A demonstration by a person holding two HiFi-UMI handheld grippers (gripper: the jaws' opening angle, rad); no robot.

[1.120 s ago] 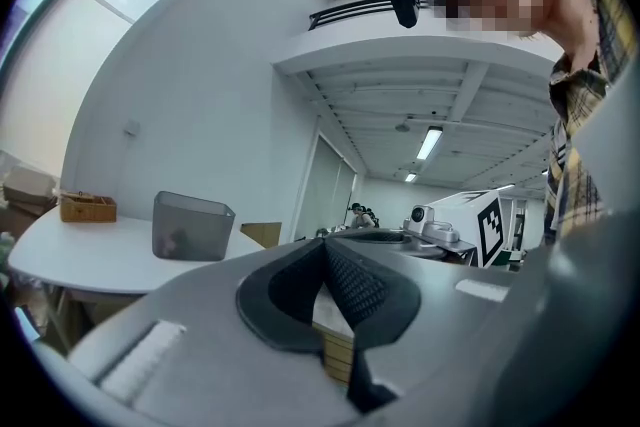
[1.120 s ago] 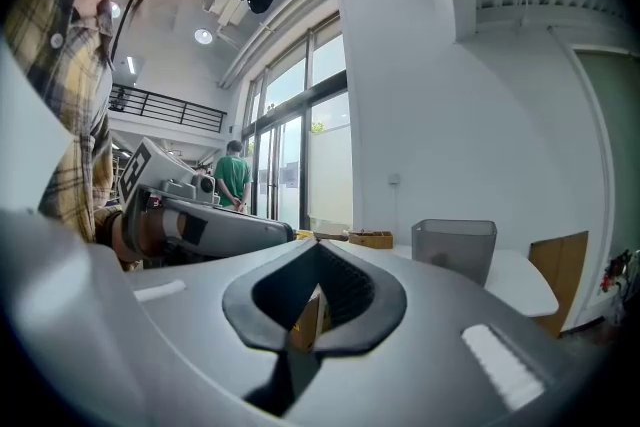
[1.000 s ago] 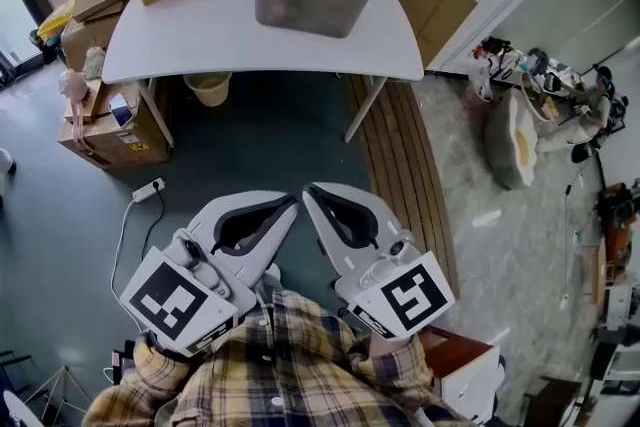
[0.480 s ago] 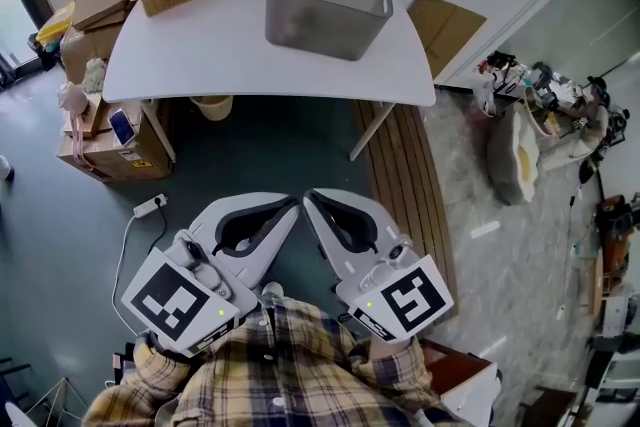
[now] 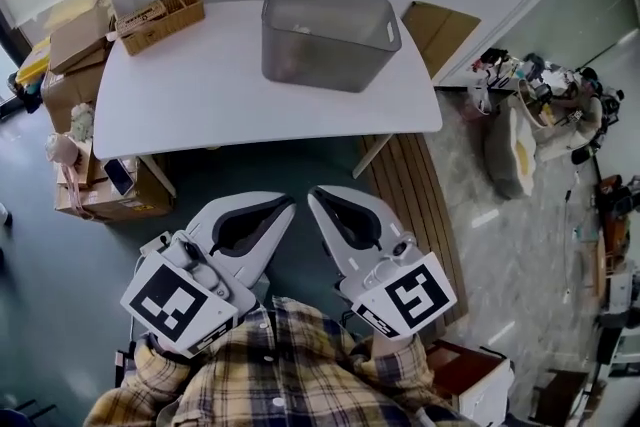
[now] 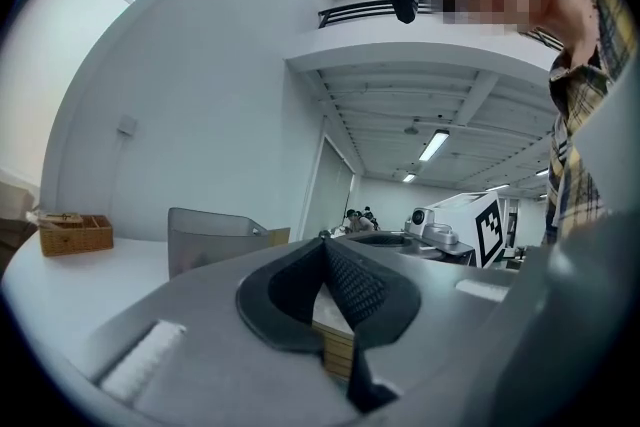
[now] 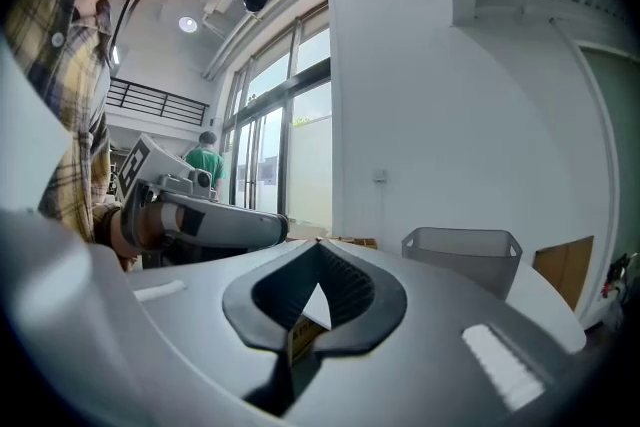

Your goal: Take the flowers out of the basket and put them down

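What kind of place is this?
Probably a lab or workshop corner rather than a home: a plain white table with a grey basket, stacked cardboard boxes beside it, and cluttered equipment along the right-hand floor.

Basket [image 5: 325, 33] on table [image 5: 210, 100]; box [image 5: 158, 16] to left.

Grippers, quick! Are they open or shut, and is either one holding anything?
Left gripper: shut, jaw tips together, nothing held.
Right gripper: shut, jaw tips together, nothing held.

I'm in a lab-like workspace, white table [image 5: 200, 85], cardboard boxes [image 5: 75, 40], equipment clutter [image 5: 545, 80] by wall, tall windows [image 7: 290, 145], strip lights [image 6: 433, 146]
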